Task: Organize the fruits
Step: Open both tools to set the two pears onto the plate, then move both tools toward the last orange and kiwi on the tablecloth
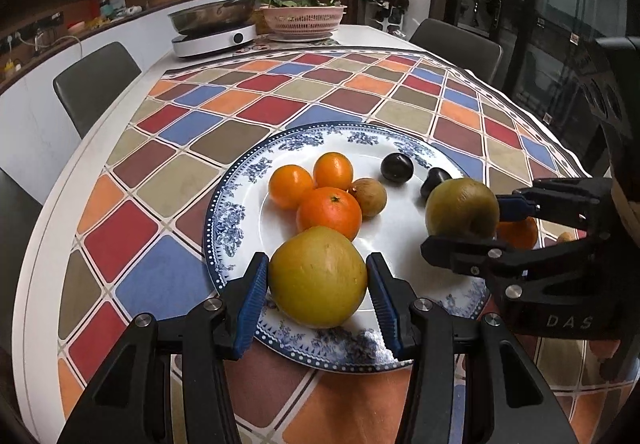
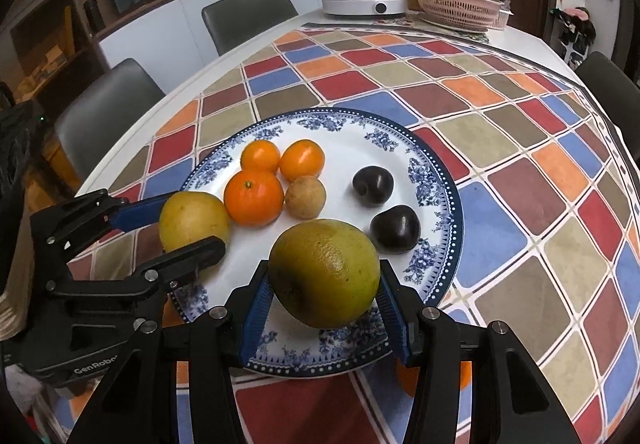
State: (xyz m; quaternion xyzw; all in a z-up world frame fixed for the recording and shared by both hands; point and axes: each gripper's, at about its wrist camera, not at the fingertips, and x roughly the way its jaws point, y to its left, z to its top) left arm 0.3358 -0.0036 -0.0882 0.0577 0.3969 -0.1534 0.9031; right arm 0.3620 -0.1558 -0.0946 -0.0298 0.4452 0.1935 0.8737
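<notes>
In the left wrist view, the left gripper [image 1: 318, 280] grips a smooth round yellow fruit [image 1: 318, 276] over the blue-patterned porcelain plate [image 1: 224, 219].

In the right wrist view, the right gripper [image 2: 324, 292] clamps a dimpled green fruit [image 2: 324, 274]; both glossy dark plums [image 2: 395, 230] show fully here.

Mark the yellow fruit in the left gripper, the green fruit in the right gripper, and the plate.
yellow fruit [image 1: 318, 276], left wrist view, front skin.
green fruit [image 2: 324, 280], right wrist view, front skin.
plate [image 2: 434, 179], right wrist view, blue rim.

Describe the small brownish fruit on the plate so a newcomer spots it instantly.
Find the blue-patterned plate on the checkered cloth. Beside its cluster of three oranges sits the small brown fruit, dull tan and matte, unlike the glossy oranges and dark plums.
</notes>
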